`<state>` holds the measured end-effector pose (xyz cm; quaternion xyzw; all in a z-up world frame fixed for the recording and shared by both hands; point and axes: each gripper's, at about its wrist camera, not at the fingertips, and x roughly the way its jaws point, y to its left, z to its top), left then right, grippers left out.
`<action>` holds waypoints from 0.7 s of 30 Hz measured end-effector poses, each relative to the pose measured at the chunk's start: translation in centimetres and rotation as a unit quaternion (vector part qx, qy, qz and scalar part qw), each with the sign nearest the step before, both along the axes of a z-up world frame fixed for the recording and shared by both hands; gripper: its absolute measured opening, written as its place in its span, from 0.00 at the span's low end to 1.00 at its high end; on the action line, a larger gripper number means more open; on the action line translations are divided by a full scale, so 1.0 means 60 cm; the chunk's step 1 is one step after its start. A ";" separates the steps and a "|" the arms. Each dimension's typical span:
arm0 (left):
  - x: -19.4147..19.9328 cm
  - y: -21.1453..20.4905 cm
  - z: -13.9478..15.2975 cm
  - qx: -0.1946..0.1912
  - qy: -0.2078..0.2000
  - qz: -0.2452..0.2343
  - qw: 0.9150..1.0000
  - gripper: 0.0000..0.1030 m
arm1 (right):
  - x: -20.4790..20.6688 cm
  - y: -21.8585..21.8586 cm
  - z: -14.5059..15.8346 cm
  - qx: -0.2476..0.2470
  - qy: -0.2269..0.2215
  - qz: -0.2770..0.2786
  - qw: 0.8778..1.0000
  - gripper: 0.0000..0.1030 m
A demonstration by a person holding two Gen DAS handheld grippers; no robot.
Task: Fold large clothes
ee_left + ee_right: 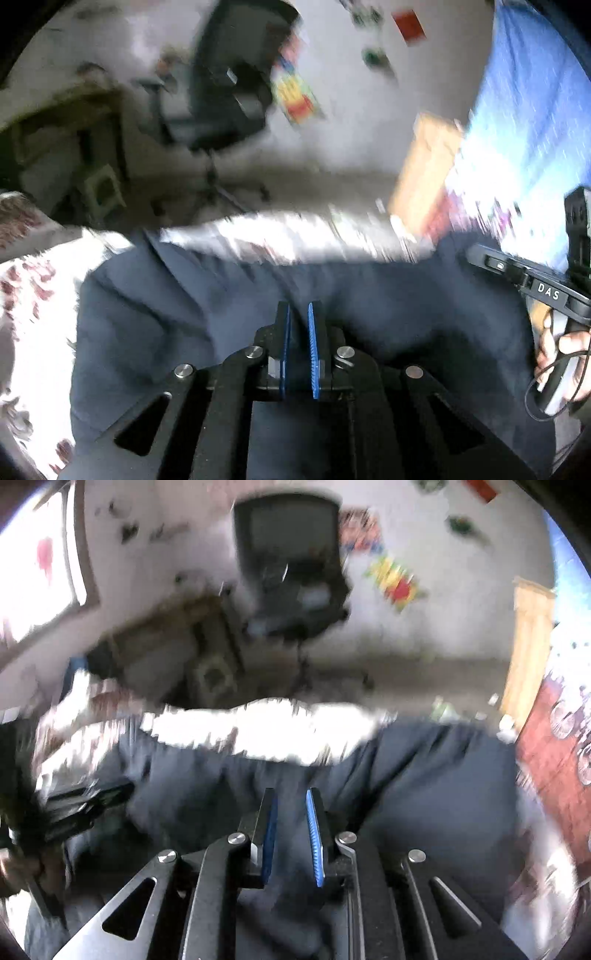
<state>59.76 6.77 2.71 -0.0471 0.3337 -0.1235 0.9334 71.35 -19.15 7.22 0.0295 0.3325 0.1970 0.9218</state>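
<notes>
Navy-blue cloth, one large garment (207,314), is being spread over a floral sheet (26,295). It is being pinched between the nearly closed pads of the left gripper (299,314) and the right gripper (291,801), both at 6 o'clock. A black office chair (295,572) is being seen at 12 o'clock.

Both wrist views sit close over the dark garment (258,295), facing the office chair (291,572).

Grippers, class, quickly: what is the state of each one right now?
Left gripper: jaws nearly together, dark blue garment between them; apparently shut on it.
Right gripper: narrow gap, same garment there; grip cannot be told.
</notes>
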 end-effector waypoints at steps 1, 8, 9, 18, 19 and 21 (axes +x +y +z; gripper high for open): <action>0.015 0.013 0.011 -0.009 -0.009 0.024 1.000 0.07 | 0.020 0.000 0.006 -0.003 0.000 -0.012 1.000 0.14; 0.138 0.068 -0.051 -0.011 0.130 0.138 0.982 0.07 | 0.108 -0.028 -0.057 -0.053 0.087 -0.122 0.987 0.13; 0.137 0.079 -0.062 -0.013 0.137 0.141 0.980 0.07 | 0.102 -0.035 -0.068 -0.059 0.087 -0.126 0.986 0.13; 0.072 0.091 -0.038 -0.075 0.079 0.140 0.984 0.07 | 0.042 -0.053 -0.059 -0.006 0.050 -0.099 0.994 0.16; 0.065 0.085 -0.027 -0.083 0.066 0.129 0.986 0.07 | 0.042 -0.042 -0.048 0.001 0.044 -0.084 0.996 0.17; 0.055 0.069 -0.004 -0.092 0.051 0.092 0.990 0.07 | 0.029 -0.010 -0.029 0.006 0.034 -0.034 0.999 0.17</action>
